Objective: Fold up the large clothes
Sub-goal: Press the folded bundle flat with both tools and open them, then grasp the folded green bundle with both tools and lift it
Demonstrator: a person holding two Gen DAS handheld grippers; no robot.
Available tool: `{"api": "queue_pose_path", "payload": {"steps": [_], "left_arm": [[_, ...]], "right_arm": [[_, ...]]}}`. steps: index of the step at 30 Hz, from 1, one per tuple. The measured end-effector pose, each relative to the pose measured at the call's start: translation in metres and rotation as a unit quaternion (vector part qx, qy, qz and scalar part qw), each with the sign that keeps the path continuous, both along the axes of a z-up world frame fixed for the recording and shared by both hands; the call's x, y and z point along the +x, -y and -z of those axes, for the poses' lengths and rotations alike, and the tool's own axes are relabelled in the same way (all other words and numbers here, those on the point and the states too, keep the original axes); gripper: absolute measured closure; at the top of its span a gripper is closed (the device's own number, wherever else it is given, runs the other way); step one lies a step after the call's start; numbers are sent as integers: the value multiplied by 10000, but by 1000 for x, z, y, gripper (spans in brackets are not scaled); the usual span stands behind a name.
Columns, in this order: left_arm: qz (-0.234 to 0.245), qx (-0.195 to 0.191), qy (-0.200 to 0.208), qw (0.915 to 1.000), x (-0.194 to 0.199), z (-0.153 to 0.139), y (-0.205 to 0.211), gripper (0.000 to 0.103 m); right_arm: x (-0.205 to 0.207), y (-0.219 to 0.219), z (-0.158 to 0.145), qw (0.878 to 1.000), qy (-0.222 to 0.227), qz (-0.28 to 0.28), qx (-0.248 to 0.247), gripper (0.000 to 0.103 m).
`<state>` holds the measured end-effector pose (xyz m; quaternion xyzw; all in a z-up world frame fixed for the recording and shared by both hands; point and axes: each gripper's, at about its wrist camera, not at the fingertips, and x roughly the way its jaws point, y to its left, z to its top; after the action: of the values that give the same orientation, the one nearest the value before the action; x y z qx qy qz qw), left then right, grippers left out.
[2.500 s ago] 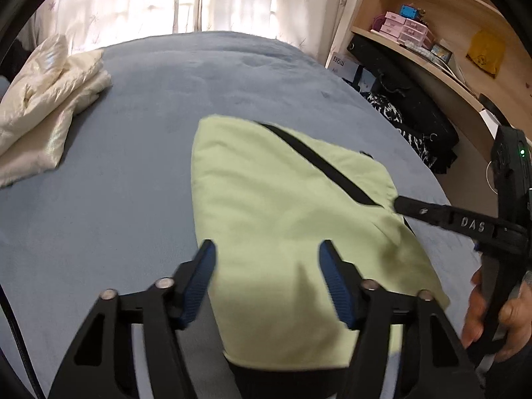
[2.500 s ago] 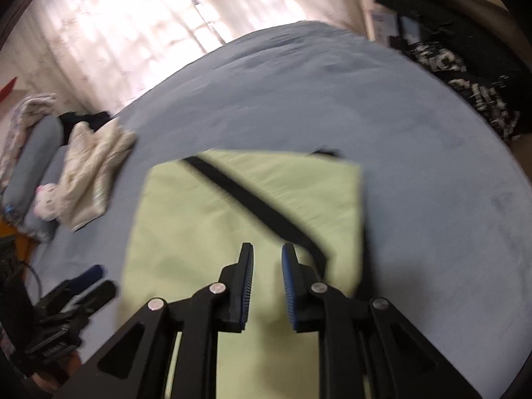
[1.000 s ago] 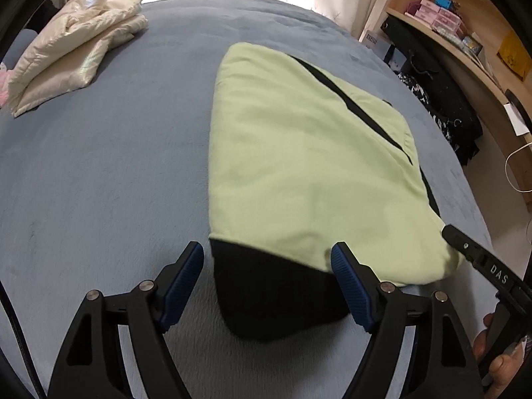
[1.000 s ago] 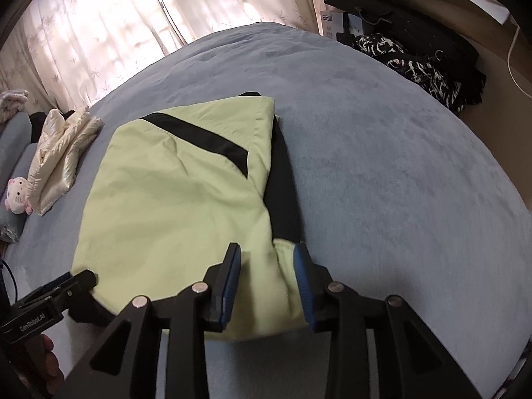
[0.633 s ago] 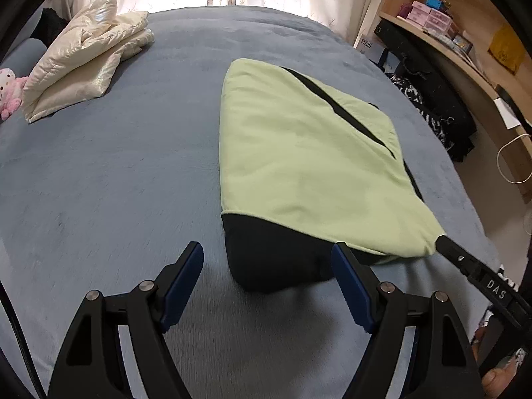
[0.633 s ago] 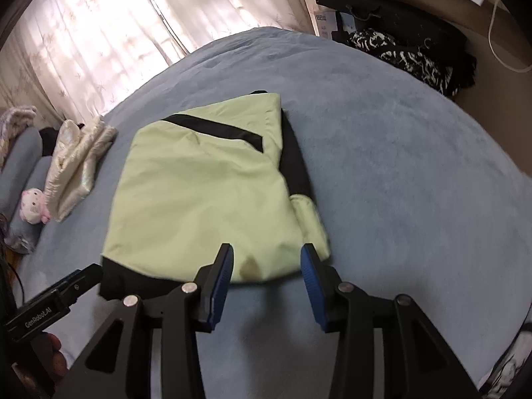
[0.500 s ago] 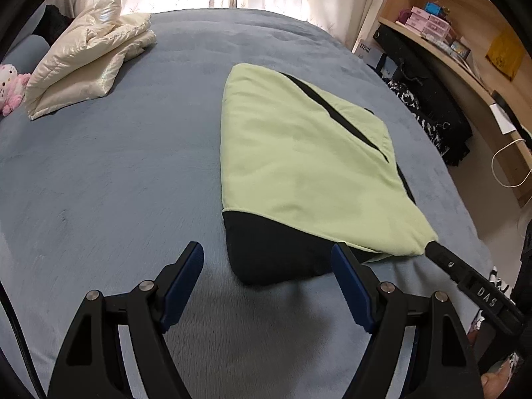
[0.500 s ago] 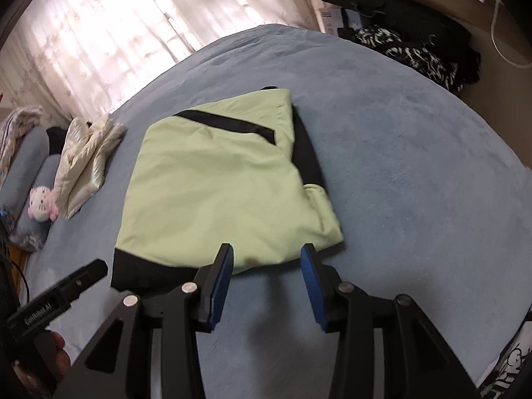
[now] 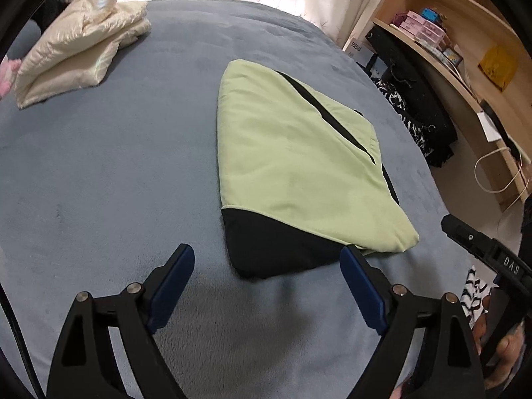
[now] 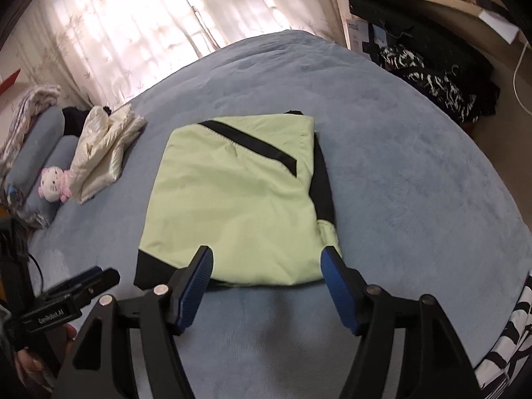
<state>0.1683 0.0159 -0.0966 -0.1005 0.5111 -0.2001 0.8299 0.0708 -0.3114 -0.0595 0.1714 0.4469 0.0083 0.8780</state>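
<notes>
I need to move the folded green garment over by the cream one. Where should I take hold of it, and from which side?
Judging by how it lies, take the folded green garment at its near edge, where the black hem pokes out and the layers stack. Come in low from the near side, one gripper per corner, fingers pinching every layer. Both grippers, left and right, are open and empty.

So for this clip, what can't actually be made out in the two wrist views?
- Green garment: type and inner folds, hidden under its own top layer in both views.
- Shelf boxes: labels too small, left wrist view.
- Dark patterned pile: contents unclear, right wrist view.
- Person: only a hand shows, cut off by the edge.
</notes>
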Motion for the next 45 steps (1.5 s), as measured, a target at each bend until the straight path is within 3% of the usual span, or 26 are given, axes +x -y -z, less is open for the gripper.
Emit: {"api": "queue_pose_path", "payload": {"steps": [9,16,27,36,45], "left_arm": [[16,-253,-229,9994,44,14,-2,15],[-19,-423,-525,9977,76,39,3,15],[145,-651,-726,9951,108,77,27,15],[275,-872,-589,9941,128,86,45,15],[545,-938,-625,9921,142,95,59,11]], "right_arm": [[39,48,21,9940,-305,297,1009,33],[73,71,45,9888,-479,376,1359,33],[123,75,108,9818,-965,-160,1630,33],[148,51,123,9733,-785,-956,1935,31],[175,37,132,9656,-665,-1388,2097,31]]}}
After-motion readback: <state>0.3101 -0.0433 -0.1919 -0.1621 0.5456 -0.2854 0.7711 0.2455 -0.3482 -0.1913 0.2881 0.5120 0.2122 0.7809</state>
